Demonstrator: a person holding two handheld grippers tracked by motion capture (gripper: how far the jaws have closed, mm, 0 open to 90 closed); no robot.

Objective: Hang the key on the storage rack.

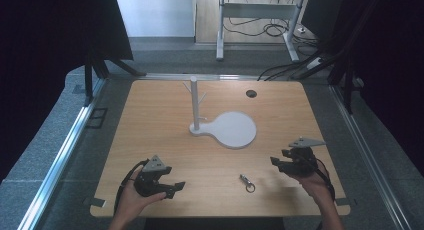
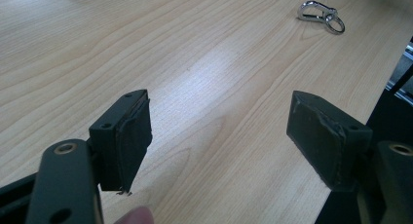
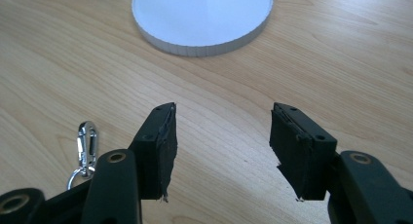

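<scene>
A small silver snap hook with a ring [image 1: 246,182] lies on the wooden table [image 1: 165,140] near the front edge, between the two hands. It appears far right in the left gripper view [image 2: 321,15] and low left in the right gripper view [image 3: 85,151]. A white stand with a round base [image 1: 231,129] and an upright branched post [image 1: 195,102] sits mid-table; the base's rim [image 3: 204,46] is ahead of the right jaws. My left gripper [image 1: 175,186] is open and empty at front left [image 2: 219,136]. My right gripper [image 1: 276,161] is open and empty at front right [image 3: 221,143].
A black round grommet [image 1: 251,93] sits in the table's far right area. Metal rails [image 1: 65,150] run along both sides of the table. A desk frame and cables [image 1: 270,27] stand on the floor beyond the far edge.
</scene>
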